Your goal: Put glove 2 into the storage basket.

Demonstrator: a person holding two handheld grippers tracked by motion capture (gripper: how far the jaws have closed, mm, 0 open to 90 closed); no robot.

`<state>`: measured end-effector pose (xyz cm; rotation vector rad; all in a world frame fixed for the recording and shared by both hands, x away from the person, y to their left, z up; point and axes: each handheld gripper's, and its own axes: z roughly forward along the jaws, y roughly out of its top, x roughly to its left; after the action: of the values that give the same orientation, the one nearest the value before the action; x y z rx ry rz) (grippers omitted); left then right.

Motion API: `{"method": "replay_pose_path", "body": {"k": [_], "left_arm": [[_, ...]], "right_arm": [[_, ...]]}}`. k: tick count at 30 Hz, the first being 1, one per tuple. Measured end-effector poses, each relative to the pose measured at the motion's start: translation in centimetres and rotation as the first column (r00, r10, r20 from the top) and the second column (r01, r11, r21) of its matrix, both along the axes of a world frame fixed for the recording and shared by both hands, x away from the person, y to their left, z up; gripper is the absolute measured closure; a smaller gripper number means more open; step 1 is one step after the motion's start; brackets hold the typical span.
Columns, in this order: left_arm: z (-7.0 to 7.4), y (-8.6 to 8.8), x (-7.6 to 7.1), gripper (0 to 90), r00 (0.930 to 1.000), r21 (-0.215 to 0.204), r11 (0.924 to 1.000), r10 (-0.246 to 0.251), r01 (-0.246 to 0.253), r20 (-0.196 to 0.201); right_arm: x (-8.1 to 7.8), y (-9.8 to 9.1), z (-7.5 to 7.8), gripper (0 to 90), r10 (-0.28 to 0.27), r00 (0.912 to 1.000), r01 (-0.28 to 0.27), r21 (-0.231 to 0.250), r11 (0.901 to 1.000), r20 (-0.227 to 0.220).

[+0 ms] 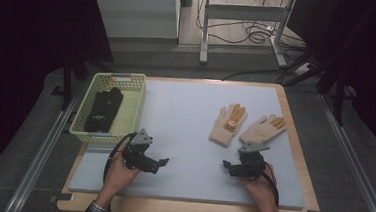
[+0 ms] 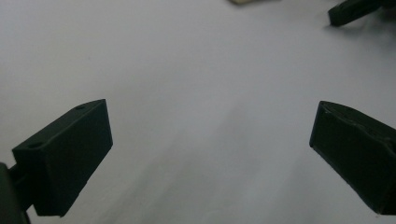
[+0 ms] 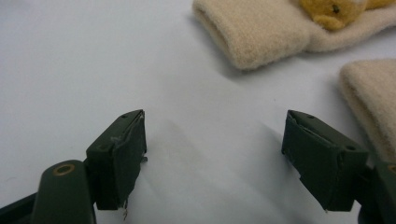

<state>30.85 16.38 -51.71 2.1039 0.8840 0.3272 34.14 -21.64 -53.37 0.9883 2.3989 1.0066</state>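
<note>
At the bottom of the high view, two sleeves and hands are seen, each closed round a gripper low over the white mat [image 1: 184, 131]. The left gripper [image 1: 163, 162] is held at lower left of centre; its jaws are spread wide with nothing between them, as is confirmed in the left gripper view [image 2: 210, 154], where bare mat is framed by the two black pads. The right gripper [image 1: 226, 166] is held at lower right of centre — its jaws are likewise set well apart and empty, with mat seen between them in the right gripper view [image 3: 215, 154].

Just beyond the right gripper, two cream gloves are laid flat on the mat, side by side. The left glove [image 1: 228, 125] is marked by an orange patch, and its cuff is seen at upper centre of the right gripper view [image 3: 252, 32]. The right glove [image 1: 262, 129] is angled toward the upper right.

Farther off, at the mat's left edge, a pale yellow basket [image 1: 133, 107] is placed — dark gloves [image 1: 103, 109] are held inside it.
</note>
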Motion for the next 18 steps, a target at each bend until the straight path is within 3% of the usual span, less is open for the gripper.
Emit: {"method": "replay_pose_path", "body": {"k": [5,7,11,18], "left_arm": [[-1.8,0.3,-0.2,0.0,0.9995,0.069,0.9972,0.029,-0.028,-0.015],[-2.3,0.4,-0.2,0.0,0.9991,0.073,0.9968,0.035,-0.034,-0.025],[-3.2,0.4,-0.2,0.0,0.9984,0.122,0.9915,0.049,-0.045,-0.029],[-3.4,0.6,0.1,0.0,0.9969,0.102,0.9938,0.052,-0.046,-0.06]], "right_arm": [[0.0,0.0,0.0,21.5,0.0,1.0,0.0,-0.001,1.0,0.0],[0.0,0.0,0.0,21.2,-0.001,1.0,0.001,-0.002,1.0,0.001],[0.0,0.0,0.0,20.8,-0.003,1.0,0.003,-0.002,1.0,0.001],[0.0,0.0,0.0,20.8,-0.003,1.0,0.003,-0.001,1.0,0.0]]}}
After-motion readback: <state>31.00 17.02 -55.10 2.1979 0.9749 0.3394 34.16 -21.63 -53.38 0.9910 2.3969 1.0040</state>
